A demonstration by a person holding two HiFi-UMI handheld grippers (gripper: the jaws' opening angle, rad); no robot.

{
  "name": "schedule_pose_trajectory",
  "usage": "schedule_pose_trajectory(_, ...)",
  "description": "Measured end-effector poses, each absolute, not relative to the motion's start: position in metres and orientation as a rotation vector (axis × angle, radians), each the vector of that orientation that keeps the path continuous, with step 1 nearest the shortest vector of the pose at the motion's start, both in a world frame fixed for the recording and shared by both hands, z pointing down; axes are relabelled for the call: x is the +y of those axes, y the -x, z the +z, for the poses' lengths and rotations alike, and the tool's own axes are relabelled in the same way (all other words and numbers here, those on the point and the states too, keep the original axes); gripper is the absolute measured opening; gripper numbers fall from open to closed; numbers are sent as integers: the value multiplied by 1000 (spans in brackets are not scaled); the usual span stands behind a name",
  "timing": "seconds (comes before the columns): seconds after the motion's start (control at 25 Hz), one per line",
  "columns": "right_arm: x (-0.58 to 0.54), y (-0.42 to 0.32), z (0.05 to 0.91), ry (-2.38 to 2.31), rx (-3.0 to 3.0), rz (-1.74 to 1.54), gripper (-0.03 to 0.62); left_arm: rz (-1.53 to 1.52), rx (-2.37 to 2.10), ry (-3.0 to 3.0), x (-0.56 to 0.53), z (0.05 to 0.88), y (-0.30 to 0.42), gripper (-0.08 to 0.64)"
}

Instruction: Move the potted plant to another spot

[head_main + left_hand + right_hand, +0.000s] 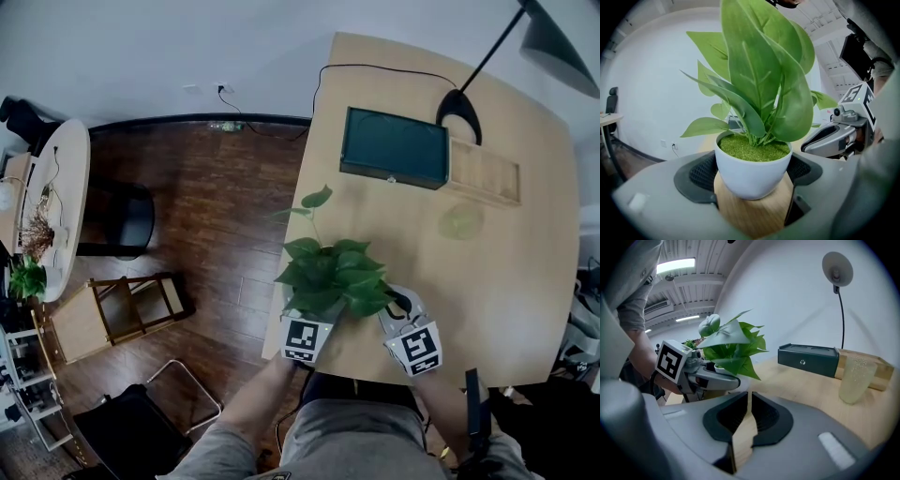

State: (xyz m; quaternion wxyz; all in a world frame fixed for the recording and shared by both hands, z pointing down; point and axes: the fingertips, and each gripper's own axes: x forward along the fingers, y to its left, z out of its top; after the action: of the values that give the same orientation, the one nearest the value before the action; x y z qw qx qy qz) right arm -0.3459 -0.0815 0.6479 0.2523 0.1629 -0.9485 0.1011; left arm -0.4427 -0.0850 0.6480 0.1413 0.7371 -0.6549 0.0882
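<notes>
The potted plant, green leaves in a small white pot, stands near the front left corner of the wooden table. My left gripper reaches in from the near edge. Its pads sit against both sides of the pot, which rests on the tabletop. Leaves hide the pot in the head view. Just right of the plant is my right gripper, low over the table. Its jaws are nearly together with only bare table between them. The right gripper view shows the left gripper under the leaves.
At the back of the table stand a dark green box and a wooden tray, with a pale green glass in front of them. A black lamp rises at the back right. The table's left edge runs just beside the plant.
</notes>
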Motion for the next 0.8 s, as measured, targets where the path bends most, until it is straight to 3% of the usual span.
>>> schedule_pose_trajectory(0.36, -81, 332, 640, -491, -2576, 253, 34, 230, -1896, -2215, -92, 620, 434, 450)
schedule_pose_trajectory(0.8, -87, 292, 549, -723, -2688, 183, 34, 144, -1805, -2392, -104, 533, 383, 451)
